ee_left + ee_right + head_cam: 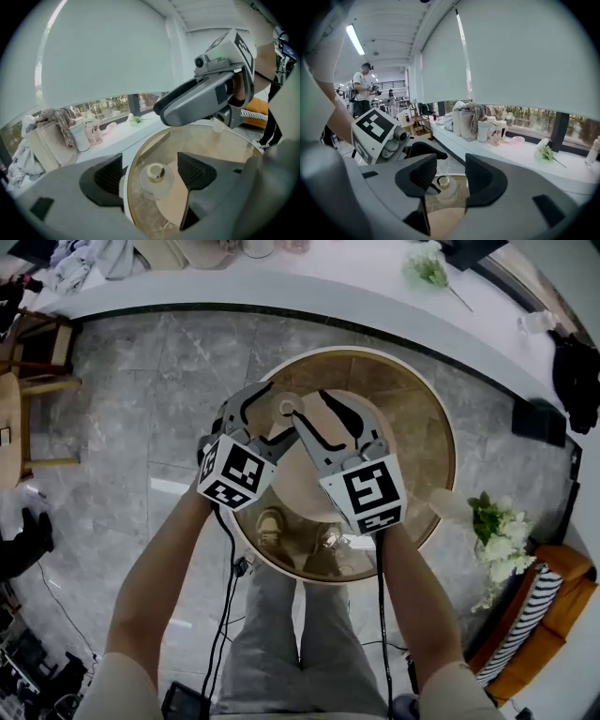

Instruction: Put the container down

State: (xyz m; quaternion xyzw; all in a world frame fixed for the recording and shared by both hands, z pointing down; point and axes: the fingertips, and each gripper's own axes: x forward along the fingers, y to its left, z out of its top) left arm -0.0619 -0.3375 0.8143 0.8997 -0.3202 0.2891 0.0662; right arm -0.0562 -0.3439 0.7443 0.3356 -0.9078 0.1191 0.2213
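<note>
Grey stone floor (141, 409) fills most of the head view, w/ the round glass tabletop (417, 413), pale gold rim, standing on it. Over the tabletop's near-centre both tools hang side by side, tips nearly meeting. Left hand-held gripper (151, 172): jaws wide apart, pads touching nothing. Right hand-held gripper (451, 176): same, jaws spread w/ nothing pinched. Container (157, 180), a small clear lidded jar w/ a gold knob on top, sits upright on the glass, seen below and through the gap of each pair of jaws, apart from the pads. Judging by that, the put-down itself looks done: jar rests on its own, neither tool holds it. What's left is prob. just drawing both tools clear w/o clipping the knob. Writing: none legible on jar or tabletop, no brand or label visible; only black-and-white square patterns on the marker cubes (234, 472), which aren't text.
</note>
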